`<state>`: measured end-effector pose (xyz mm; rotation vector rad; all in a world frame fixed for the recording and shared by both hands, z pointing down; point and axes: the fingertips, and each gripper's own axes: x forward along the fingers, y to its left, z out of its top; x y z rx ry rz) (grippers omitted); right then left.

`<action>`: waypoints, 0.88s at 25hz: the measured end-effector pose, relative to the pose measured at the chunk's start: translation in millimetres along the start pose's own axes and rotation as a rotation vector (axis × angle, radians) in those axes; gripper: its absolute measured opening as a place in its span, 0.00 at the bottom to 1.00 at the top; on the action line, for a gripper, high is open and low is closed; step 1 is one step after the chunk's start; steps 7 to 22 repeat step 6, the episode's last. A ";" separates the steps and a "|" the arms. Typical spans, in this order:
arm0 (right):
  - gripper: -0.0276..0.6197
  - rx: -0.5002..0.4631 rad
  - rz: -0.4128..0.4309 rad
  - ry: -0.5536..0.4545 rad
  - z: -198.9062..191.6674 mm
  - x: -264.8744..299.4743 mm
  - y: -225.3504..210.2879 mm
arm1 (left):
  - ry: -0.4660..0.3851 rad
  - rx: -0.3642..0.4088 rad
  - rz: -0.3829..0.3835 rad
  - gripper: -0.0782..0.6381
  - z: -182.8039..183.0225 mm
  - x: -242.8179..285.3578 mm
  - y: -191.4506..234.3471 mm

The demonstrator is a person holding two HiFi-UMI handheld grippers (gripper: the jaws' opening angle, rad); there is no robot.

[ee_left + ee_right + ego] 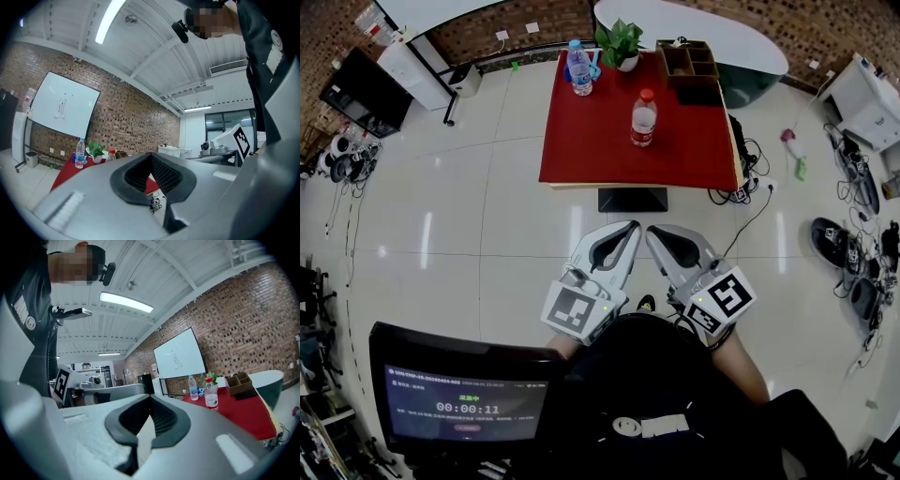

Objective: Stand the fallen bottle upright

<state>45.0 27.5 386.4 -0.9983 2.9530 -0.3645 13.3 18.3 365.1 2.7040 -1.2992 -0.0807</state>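
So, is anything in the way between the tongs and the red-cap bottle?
No. Only bare floor lies between the left tongs, the right tongs and the table; the red-cap bottle stands clear there.

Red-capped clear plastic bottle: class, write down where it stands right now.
In the head view, the red-capped clear plastic bottle stands upright right of centre on the red-topped table, on the near side of the brown wooden compartment box.

Matt red cloth [591, 141] covers the desk [637, 186]. The red-capped bottle [644, 119] and blue-capped bottle [579, 68] are clear, glossy plastic. The organiser [686, 61] looks wooden, the floor [487, 216] glossy tile (the wall [131, 122] is rough brick). The left gripper [630, 230] and right gripper [655, 232] show matt grey plastic with ribbed black pads [164, 174].
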 end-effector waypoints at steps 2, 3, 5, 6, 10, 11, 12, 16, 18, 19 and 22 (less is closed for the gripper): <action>0.05 0.000 0.000 0.000 -0.1 0.5 -1.8 | 0.003 0.001 0.001 0.12 -0.9 1.6 0.8; 0.05 0.000 0.000 0.000 0.1 0.5 -2.4 | 0.005 0.001 0.002 0.12 -1.0 2.3 0.9; 0.05 0.001 0.001 0.000 1.0 0.5 -3.5 | 0.006 0.001 0.001 0.12 -0.3 3.8 0.5; 0.05 0.001 0.001 -0.001 1.5 0.5 -4.0 | 0.005 0.001 0.000 0.12 0.2 4.5 0.3; 0.05 0.001 0.001 -0.001 1.5 0.5 -4.0 | 0.005 0.001 0.000 0.12 0.2 4.5 0.3; 0.05 0.001 0.001 -0.001 1.5 0.5 -4.0 | 0.005 0.001 0.000 0.12 0.2 4.5 0.3; 0.05 0.001 0.001 -0.001 1.5 0.5 -4.0 | 0.005 0.001 0.000 0.12 0.2 4.5 0.3; 0.05 0.001 0.001 -0.001 1.5 0.5 -4.0 | 0.005 0.001 0.000 0.12 0.2 4.5 0.3; 0.05 0.001 0.001 -0.001 1.5 0.5 -4.0 | 0.005 0.001 0.000 0.12 0.2 4.5 0.3; 0.05 0.001 0.001 -0.001 1.5 0.5 -4.0 | 0.005 0.001 0.000 0.12 0.2 4.5 0.3; 0.05 0.001 0.001 -0.001 1.5 0.5 -4.0 | 0.005 0.001 0.000 0.12 0.2 4.5 0.3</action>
